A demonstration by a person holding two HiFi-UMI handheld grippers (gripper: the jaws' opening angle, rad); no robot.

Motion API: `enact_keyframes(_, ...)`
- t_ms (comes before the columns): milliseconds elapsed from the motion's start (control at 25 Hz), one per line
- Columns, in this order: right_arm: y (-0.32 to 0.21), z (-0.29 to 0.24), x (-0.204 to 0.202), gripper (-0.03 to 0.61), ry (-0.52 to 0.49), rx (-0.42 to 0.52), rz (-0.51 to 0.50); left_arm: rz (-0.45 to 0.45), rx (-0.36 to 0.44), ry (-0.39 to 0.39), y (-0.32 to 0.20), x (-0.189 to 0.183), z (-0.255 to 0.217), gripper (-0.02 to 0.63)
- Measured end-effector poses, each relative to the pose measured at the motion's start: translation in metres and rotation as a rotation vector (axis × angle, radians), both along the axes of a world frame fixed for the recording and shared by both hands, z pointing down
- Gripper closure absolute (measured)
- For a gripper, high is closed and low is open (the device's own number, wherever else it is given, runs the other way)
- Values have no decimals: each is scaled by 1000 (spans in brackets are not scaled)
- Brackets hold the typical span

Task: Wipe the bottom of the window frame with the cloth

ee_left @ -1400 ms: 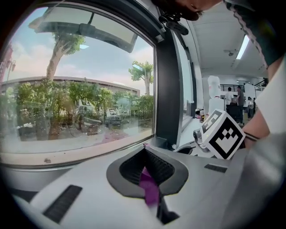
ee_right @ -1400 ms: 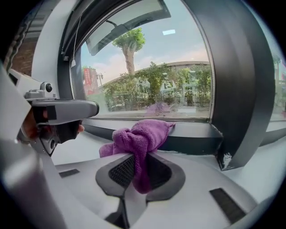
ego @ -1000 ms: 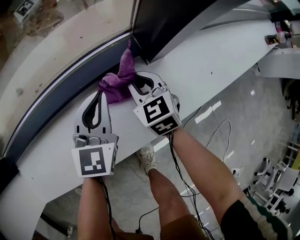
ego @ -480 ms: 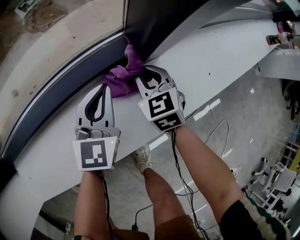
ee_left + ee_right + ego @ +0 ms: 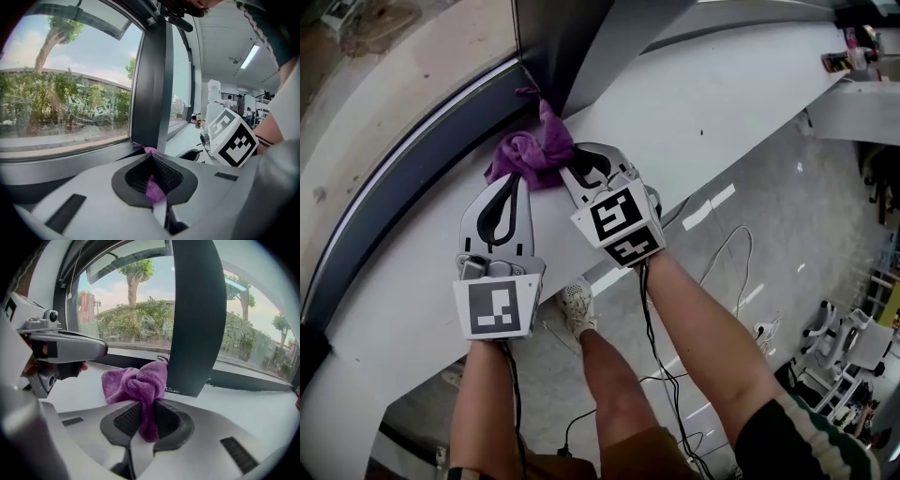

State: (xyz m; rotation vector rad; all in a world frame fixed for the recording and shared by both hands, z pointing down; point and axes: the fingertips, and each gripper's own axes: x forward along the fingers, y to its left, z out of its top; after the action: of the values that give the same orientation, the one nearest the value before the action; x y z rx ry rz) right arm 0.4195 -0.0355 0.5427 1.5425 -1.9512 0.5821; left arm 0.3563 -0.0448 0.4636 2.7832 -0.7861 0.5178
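Nearer corner (image 5: 540,92): one cloth (image 5: 528,155), left claw (image 5: 514,178), right claw (image 5: 566,162)

In the left gripper view the left gripper (image 5: 151,156) hides nearly all the cloth (image 5: 154,190); its closed jaws probably pinch none. The window frame (image 5: 394,202) runs off the head view's left edge.

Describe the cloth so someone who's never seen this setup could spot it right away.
Find the big window's dark bottom rail where it meets the dark upright post above the white sill. Bunched at that corner lies the purple cloth, a tail of it pinched in the fingers of the right gripper. It is the only soft, coloured thing among grey and white parts.
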Motion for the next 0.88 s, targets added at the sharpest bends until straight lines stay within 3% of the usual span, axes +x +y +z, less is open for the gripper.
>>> enact_keyframes(240, 26, 0, 2, 511, 16, -23, -14, 21, -12, -3, 21, 11, 4, 607)
enact_keyframes(880, 127, 8, 3, 511, -34, -86, 91, 45, -46, -20, 86, 22, 6, 607)
